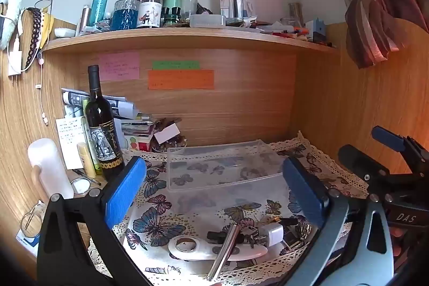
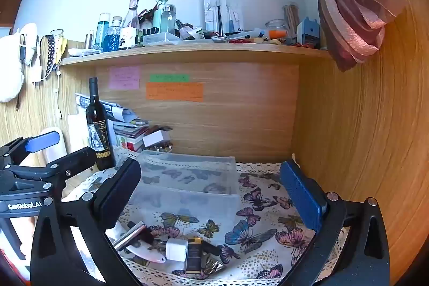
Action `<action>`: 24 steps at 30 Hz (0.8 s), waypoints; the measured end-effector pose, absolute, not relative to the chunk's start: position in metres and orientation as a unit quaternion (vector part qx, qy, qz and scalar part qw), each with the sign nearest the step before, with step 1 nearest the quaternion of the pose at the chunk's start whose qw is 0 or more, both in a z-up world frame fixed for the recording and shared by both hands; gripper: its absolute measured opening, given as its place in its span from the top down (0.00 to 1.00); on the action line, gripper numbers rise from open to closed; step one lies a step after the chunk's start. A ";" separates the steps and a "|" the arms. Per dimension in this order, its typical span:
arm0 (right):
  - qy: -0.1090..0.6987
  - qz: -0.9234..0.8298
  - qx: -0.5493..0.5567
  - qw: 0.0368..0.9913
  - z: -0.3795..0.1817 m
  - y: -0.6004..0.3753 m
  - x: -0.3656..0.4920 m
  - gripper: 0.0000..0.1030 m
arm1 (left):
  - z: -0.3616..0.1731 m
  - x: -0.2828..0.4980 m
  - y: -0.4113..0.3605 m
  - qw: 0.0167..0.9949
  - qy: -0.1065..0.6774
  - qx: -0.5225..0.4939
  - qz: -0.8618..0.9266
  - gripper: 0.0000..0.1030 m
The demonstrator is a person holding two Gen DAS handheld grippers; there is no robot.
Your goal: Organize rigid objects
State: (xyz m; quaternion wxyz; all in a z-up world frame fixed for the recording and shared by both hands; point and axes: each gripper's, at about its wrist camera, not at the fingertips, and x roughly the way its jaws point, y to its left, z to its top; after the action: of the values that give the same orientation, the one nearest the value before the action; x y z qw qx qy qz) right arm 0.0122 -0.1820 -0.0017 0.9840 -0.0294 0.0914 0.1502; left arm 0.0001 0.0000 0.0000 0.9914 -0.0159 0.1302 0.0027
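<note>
A lived-in home desk nook, boxed in by wood panels. The shelf [image 1: 187, 38] at 12 o'clock is crowded with bottles [image 1: 150, 4] and toiletries. Sticky notes [image 1: 181, 79] are stuck on the back panel, a wine bottle [image 1: 103, 130] stands at 9 o'clock beside stacked papers [image 1: 128, 111], a tied curtain [image 1: 370, 26] hangs at 2 o'clock, and a butterfly cloth [image 1: 158, 227] covers the bench.

Ahead of both sets of jaws a plastic bin [image 1: 222, 165] sits on the surface [image 1: 316, 160], against the back panel. Nearer the jaws lies a cluster: bottle opener [image 1: 214, 249], metal tube [image 1: 225, 248] across it, charger plug [image 1: 272, 232] just right. A wine bottle [image 1: 103, 130] stands left of the bin, under the shelf [image 1: 187, 40].
</note>
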 end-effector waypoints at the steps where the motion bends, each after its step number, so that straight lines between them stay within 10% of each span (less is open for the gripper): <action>1: 0.092 0.150 -0.027 0.984 -0.001 -0.183 0.012 0.00 | 0.000 0.000 0.000 0.991 0.130 -0.016 0.004 0.00; 24: 0.094 0.154 -0.025 0.983 0.000 -0.183 0.010 0.00 | 0.000 0.004 -0.005 0.992 0.129 -0.014 0.001 0.00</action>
State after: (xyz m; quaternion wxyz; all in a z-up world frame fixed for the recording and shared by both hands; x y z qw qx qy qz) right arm 0.0101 -0.1832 0.0002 0.9833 -0.0247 0.0944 0.1536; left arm 0.0044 -0.0046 -0.0003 0.9916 -0.0136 0.1286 0.0008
